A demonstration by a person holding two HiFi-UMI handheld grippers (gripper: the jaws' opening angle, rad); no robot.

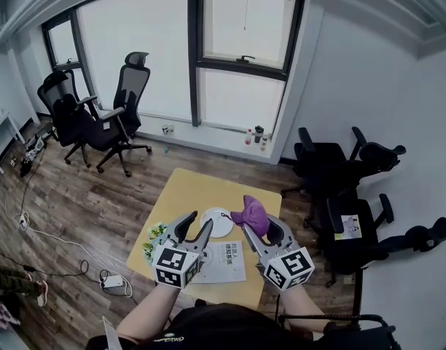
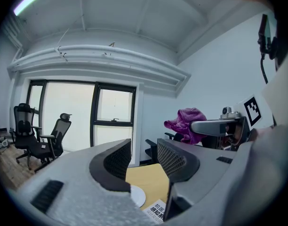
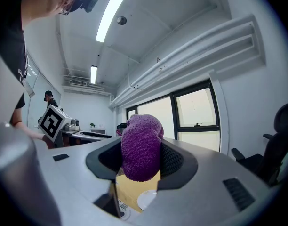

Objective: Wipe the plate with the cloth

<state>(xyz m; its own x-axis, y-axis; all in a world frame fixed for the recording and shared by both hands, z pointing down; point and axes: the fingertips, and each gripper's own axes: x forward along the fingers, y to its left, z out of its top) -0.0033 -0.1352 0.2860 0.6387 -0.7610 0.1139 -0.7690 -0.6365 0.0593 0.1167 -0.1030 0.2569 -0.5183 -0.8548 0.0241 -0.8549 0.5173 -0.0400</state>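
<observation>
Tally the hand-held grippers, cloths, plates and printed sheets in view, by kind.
Hand-held grippers: 2, the left hand-held gripper and the right hand-held gripper
Purple cloth: 1
White plate: 1
Printed sheet: 1
Total: 5

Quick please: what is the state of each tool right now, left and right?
Left tool: open, holding nothing.
Right tool: closed on the purple cloth.

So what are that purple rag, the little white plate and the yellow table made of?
The purple cloth looks like terry or microfibre: fuzzy, looped, matte pile. The white plate seems smooth glazed ceramic or plastic; it's too small to tell which. The table top looks like pale yellow laminate or painted board, flat and matte, no grain visible.
</observation>
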